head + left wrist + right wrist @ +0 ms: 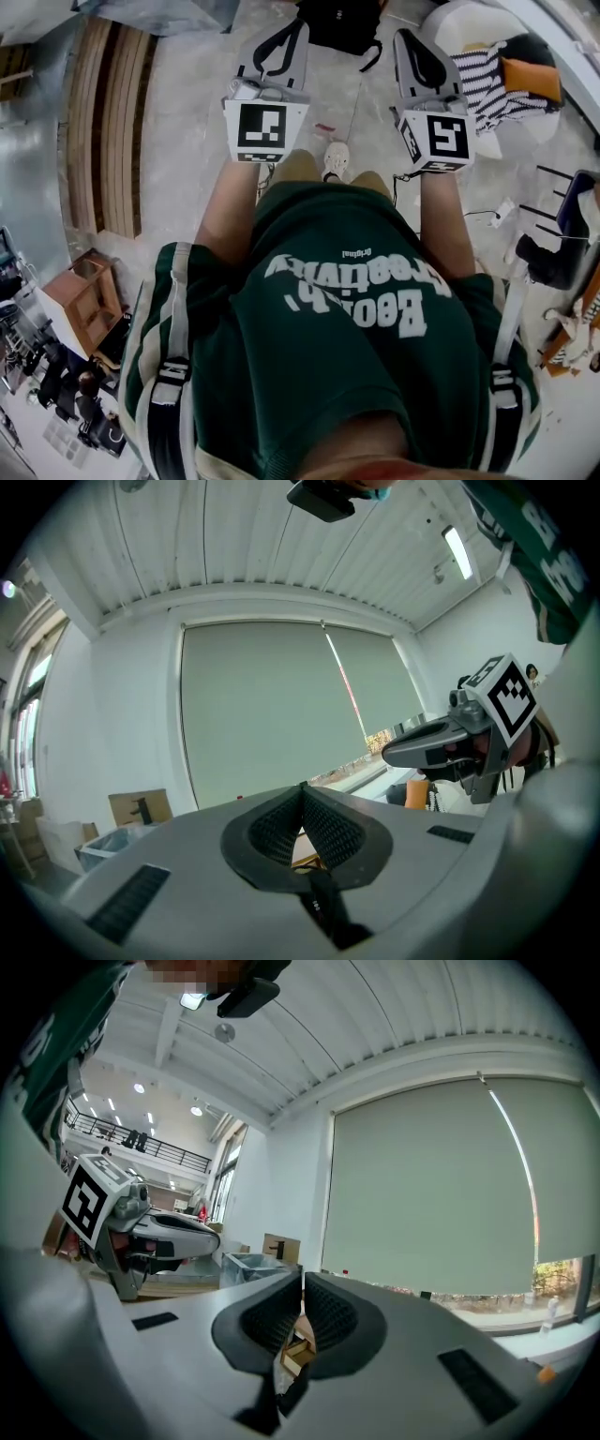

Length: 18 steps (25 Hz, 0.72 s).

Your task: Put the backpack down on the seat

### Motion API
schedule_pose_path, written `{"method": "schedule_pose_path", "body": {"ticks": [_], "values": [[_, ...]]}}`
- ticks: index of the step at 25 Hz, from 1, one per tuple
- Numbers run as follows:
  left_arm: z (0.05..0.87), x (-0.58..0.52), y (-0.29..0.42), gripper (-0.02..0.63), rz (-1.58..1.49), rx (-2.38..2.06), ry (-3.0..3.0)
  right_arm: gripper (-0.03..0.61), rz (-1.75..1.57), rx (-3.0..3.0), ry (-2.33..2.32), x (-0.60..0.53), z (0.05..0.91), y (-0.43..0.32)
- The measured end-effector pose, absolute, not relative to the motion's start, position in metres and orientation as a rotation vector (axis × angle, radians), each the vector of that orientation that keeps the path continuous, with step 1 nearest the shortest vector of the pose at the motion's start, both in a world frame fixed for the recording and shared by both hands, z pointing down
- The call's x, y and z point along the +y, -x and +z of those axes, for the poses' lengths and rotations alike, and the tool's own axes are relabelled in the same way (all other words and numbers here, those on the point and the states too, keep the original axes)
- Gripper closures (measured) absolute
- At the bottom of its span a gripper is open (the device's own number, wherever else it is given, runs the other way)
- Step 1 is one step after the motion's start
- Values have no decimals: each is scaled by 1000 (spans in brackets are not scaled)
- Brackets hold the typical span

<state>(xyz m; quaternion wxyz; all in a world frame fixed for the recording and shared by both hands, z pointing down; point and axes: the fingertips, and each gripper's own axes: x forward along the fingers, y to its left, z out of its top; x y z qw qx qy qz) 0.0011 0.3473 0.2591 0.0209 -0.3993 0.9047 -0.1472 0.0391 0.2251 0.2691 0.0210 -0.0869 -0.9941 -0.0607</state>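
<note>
Backpack: a black bag [339, 23] with loose straps lies on the floor [187, 141] ahead of us, beyond both gripper tips and touched by neither. We take it for the task's thing.
Seat: a white rounded seat [459, 19] stands to the right of the backpack, near it but apart. A striped cushion [483, 80] and an orange one [530, 77] lie on it.
Why held so: we hold both grippers out in front of our waist, side by side and apart, aimed toward the backpack. Their own views look out at a window blind and the ceiling, not at the floor. We judge this a ready pose, with the carry not yet begun. The backpack must be lifted before it can go on the seat.
Left gripper [278, 42]: the jaws are fully together. Its pads [328, 827] meet at the tip with nothing between them, so it has hold of nothing.
Right gripper [419, 56]: likewise closed, its pads [267, 1316] meeting at the tip, and empty.
Shoulder straps [173, 375]: striped straps run over our shoulders; we cannot tell what they belong to.
</note>
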Motion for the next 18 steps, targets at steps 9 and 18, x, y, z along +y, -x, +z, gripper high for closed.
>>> {"method": "schedule_pose_path", "body": {"ticks": [9,18], "values": [[265,326,67,595,-457,2805,1268,543,-186,-3081,251,200,270,20],[289,294,201,595,-451,2775,1397,543,-177,-3068,156,177,283,148]]}}
